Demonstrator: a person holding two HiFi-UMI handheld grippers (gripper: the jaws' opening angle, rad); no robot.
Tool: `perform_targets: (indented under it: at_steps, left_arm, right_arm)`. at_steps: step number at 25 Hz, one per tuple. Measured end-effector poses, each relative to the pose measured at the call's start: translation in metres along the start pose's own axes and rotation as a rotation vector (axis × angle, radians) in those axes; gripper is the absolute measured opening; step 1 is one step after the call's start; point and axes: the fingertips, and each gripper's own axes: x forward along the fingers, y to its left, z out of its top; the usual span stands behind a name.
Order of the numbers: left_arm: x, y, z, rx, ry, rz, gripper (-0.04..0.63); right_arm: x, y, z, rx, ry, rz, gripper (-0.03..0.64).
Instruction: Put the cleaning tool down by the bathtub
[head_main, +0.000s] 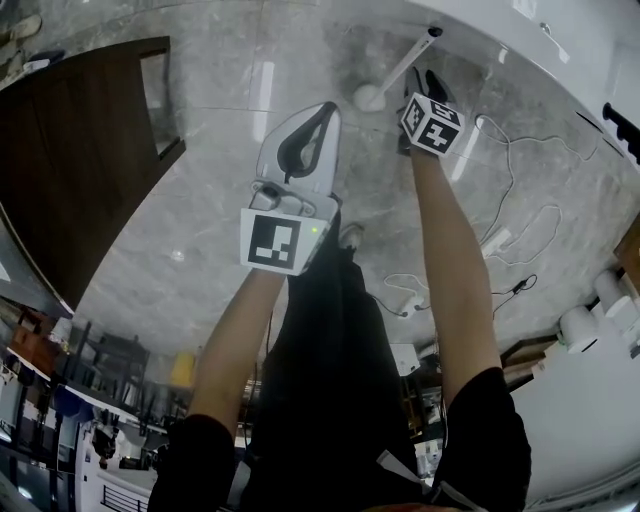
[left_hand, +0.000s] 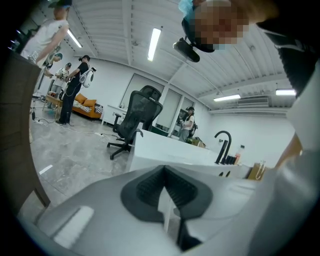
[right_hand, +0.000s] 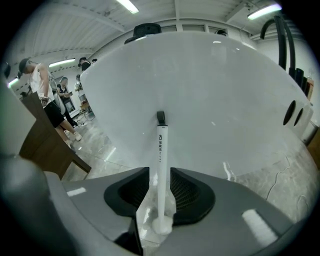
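In the head view, the tool (head_main: 400, 65) stood on the floor (head_main: 220, 150) at the foot of the tub (head_main: 520, 40), its round head down and its handle leaning on the tub's wall. The right gripper (head_main: 415, 85) was right at it and the left gripper (head_main: 322, 112) was well apart. In the left gripper view, I saw the jaws pinched together at the tips with nothing in them. In the right gripper view, the jaws stood released, with the handle upright between the pads and a gap showing on the left side. My worry was the withdrawal: if I pulled back crooked, a pad could catch the handle. The smooth, curved wall would then let it slide sideways and topple. The handle bore a small logo and a line of print, too small for me to read.
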Motion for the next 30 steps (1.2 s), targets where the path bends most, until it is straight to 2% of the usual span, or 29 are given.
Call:
perform_targets:
  at_steps: [4,9,13,19,25,30]
  left_arm:
    - [-0.018,-0.021,0.023,-0.002,-0.008,0.008,0.009]
    - [-0.042,-0.054,0.067,0.029,-0.065,0.008,0.009]
    - [-0.064,-0.082,0.101,0.047,-0.087,0.007,0.009]
    - [-0.103,-0.135,0.149,0.066,-0.118,-0.01,0.009]
    - [-0.139,-0.183,0.183,0.042,-0.159,-0.019,0.009]
    - [-0.177,-0.21,0.204,0.001,-0.186,0.014,0.009]
  right_arm:
    - [-0.042,0.001,0.006,0.027,-0.002,0.011,0.099]
    - [-0.107,0.0,0.015,0.031,0.002,0.023,0.055]
    - [-0.163,0.006,0.031,0.02,-0.029,0.045,0.046]
    - [-0.255,0.015,0.048,0.056,-0.076,0.081,0.026]
    - [-0.335,0.011,0.06,0.111,-0.142,0.092,0.015]
    - [-0.402,0.005,0.061,0.133,-0.197,0.095,0.005]
